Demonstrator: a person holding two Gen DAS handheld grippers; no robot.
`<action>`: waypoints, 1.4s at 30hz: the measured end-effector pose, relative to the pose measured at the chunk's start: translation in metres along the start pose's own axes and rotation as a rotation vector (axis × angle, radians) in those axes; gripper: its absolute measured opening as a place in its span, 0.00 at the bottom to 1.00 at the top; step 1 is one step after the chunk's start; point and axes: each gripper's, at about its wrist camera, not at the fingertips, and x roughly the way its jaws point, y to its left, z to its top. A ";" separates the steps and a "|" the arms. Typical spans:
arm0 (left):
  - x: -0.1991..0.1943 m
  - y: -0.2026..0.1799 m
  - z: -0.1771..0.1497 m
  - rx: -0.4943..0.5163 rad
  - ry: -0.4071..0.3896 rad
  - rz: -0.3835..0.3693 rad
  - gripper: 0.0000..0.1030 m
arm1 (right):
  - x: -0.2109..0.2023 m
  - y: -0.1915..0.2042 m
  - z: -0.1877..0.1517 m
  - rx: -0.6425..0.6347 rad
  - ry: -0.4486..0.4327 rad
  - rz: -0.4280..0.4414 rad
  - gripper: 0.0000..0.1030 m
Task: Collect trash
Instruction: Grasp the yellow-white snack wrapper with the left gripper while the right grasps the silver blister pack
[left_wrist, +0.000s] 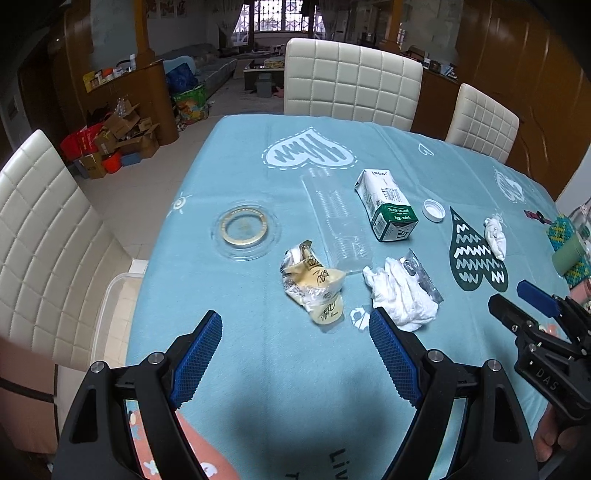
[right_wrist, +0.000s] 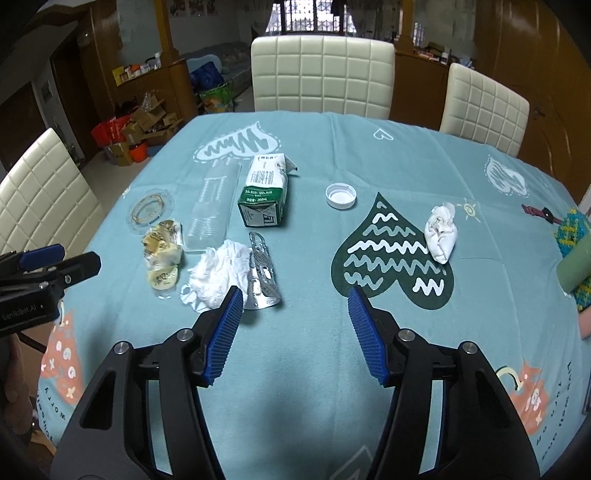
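Observation:
Trash lies on the blue tablecloth (left_wrist: 280, 369): a crumpled yellow wrapper (left_wrist: 316, 284) (right_wrist: 162, 254), a white tissue wad (left_wrist: 400, 295) (right_wrist: 218, 277) beside a foil blister pack (right_wrist: 262, 275), a green-white milk carton (left_wrist: 388, 205) (right_wrist: 264, 195), a clear plastic tray (left_wrist: 336, 218) (right_wrist: 212, 206), a clear lid with a gold ring (left_wrist: 244, 227) (right_wrist: 150, 209), a white cap (left_wrist: 434, 209) (right_wrist: 341, 195) and a second tissue ball (left_wrist: 495, 236) (right_wrist: 441, 232). My left gripper (left_wrist: 295, 332) is open and empty, just short of the wrapper. My right gripper (right_wrist: 295, 299) is open and empty, right of the tissue wad.
White padded chairs (left_wrist: 351, 81) (right_wrist: 480, 107) stand around the table. A clear bin (left_wrist: 110, 317) sits off the table's left edge. A green cylinder on a knitted mat (right_wrist: 574, 258) lies at the right edge. Cardboard boxes (left_wrist: 118, 140) clutter the floor far left.

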 end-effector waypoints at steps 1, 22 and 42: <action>0.003 -0.001 0.002 -0.002 0.005 0.001 0.78 | 0.005 -0.001 0.001 -0.006 0.011 0.004 0.57; 0.079 -0.011 0.020 0.011 0.127 0.040 0.78 | 0.101 0.000 0.013 -0.040 0.168 0.158 0.43; 0.109 -0.015 0.029 0.008 0.150 0.047 0.78 | 0.082 0.022 0.012 -0.281 -0.020 -0.037 0.17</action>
